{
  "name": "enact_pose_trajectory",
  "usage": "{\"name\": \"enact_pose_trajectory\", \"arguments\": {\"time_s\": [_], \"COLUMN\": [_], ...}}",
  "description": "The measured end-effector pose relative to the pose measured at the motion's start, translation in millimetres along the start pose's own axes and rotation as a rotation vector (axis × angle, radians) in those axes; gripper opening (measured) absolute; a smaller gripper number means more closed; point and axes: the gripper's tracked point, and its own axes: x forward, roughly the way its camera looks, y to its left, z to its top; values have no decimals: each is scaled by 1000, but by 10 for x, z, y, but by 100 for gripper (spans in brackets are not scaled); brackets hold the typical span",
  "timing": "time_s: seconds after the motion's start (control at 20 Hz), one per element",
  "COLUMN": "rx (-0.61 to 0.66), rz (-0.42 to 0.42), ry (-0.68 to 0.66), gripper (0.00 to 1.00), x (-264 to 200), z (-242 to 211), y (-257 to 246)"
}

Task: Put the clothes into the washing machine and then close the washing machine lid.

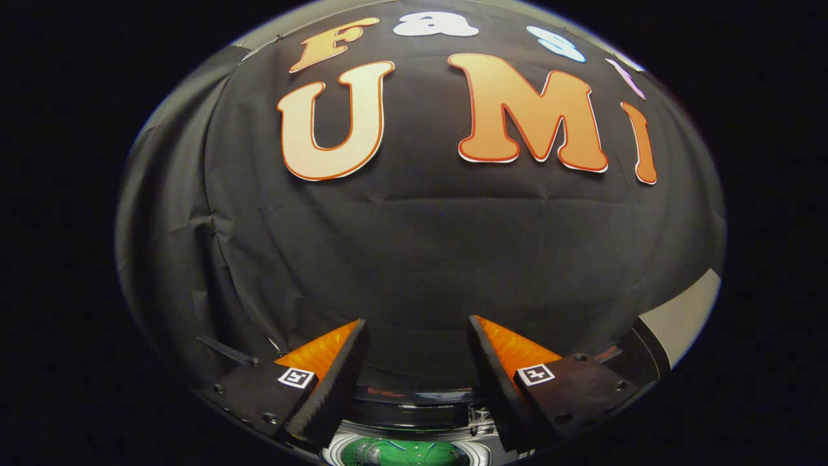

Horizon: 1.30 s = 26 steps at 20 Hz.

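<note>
While the gripper (417,353) hangs wide open and empty before the black booth wall (414,259), green clothes (401,452) lie inside the washing machine (414,414) drum below its fingers.

I find no readable text or number; my tongs (418,362), fingers apart and empty, carry only small square coded markers (296,377).

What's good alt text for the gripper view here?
The gripper is open, its two orange fingers spread with nothing between them, aimed at the black cloth wall. Below them sits the washing machine, with green clothes in its round opening.
</note>
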Motion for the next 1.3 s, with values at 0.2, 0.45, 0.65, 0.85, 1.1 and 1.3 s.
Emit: {"name": "enact_pose_trajectory", "arguments": {"time_s": [0.2, 0.45, 0.65, 0.85, 1.1, 1.3], "rx": [-5, -10, -12, -17, -21, 56], "rz": [5, 8, 9, 15, 37, 23], "ry": [-30, -49, -63, -78, 105, 229], "gripper": [98, 98, 98, 98, 98, 98], "x": [-250, -583, -839, -1080, -1279, -1336], "z": [-87, -262, -428, -679, -1570, -2221], "y": [10, 37, 61, 82, 54, -16]}}
